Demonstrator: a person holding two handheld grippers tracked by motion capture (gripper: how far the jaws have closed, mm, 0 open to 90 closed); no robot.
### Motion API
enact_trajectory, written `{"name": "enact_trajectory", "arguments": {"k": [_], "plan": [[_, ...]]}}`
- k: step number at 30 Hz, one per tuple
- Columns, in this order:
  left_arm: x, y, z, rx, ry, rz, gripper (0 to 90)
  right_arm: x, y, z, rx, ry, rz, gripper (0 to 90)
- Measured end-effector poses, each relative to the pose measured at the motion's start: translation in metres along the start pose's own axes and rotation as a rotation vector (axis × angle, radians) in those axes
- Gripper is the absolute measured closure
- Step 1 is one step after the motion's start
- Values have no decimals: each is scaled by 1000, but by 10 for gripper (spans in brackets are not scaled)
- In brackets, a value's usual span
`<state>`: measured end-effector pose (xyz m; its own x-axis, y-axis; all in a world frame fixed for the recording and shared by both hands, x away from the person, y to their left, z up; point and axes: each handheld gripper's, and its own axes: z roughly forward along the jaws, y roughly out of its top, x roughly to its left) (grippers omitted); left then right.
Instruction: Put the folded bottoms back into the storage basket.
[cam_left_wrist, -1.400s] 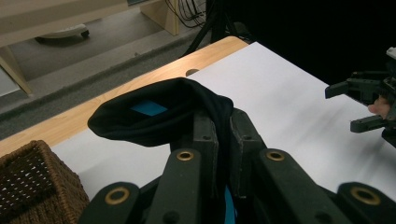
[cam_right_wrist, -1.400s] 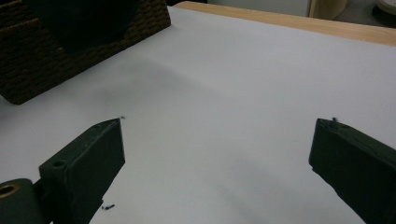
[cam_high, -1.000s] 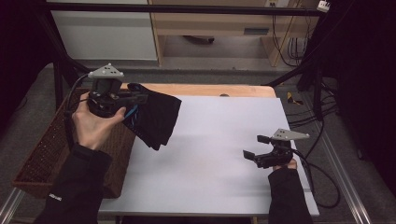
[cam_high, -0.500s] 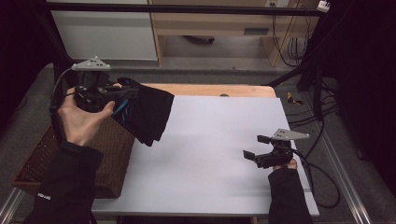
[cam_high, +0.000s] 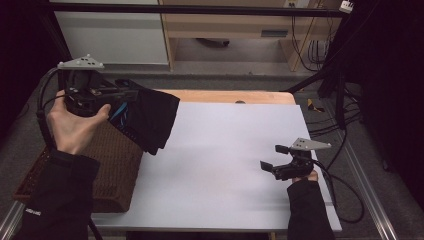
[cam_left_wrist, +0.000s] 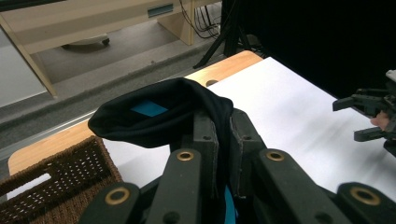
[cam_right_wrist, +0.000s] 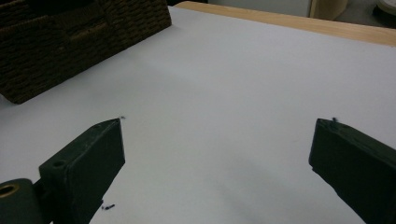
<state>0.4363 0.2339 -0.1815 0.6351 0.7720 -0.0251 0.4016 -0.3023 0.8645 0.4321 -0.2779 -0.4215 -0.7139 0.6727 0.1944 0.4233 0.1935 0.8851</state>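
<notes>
basket (cam_high: 107, 165) left, cloth (cam_high: 147, 117) above it

Left gripper (cam_high: 131, 95): black body, grey three-cornered plate on top with small dark screw dots, black cable looping from the rear. Its fingers (cam_left_wrist: 205, 140) are flat matte-black bars on linkage arms with brass-coloured pivot rings. Right gripper (cam_high: 274, 158): same black build, grey plate, black cable trailing off behind it. Its fingers (cam_right_wrist: 93, 154) are blocky, dark, with square-cut tips and a small hole in the side. Person wears black long sleeves; left sleeve (cam_high: 60, 195) carries small white lettering near the elbow, too small to read.
</notes>
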Motion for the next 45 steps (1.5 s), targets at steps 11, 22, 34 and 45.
{"name": "enact_trajectory", "arguments": {"k": [11,22,34,45], "plan": [[4,5,-12,-4,1,-12,833,0,0,0,2,0,-1,37],[11,8,-27,-14,25,-14,832,0,0,0,-1,2,0,37],[29,1,-39,-15,63,-43,832,0,0,0,-1,1,-1,37],[49,-12,-50,-12,104,-77,832,0,0,0,0,1,-3,37]]}}
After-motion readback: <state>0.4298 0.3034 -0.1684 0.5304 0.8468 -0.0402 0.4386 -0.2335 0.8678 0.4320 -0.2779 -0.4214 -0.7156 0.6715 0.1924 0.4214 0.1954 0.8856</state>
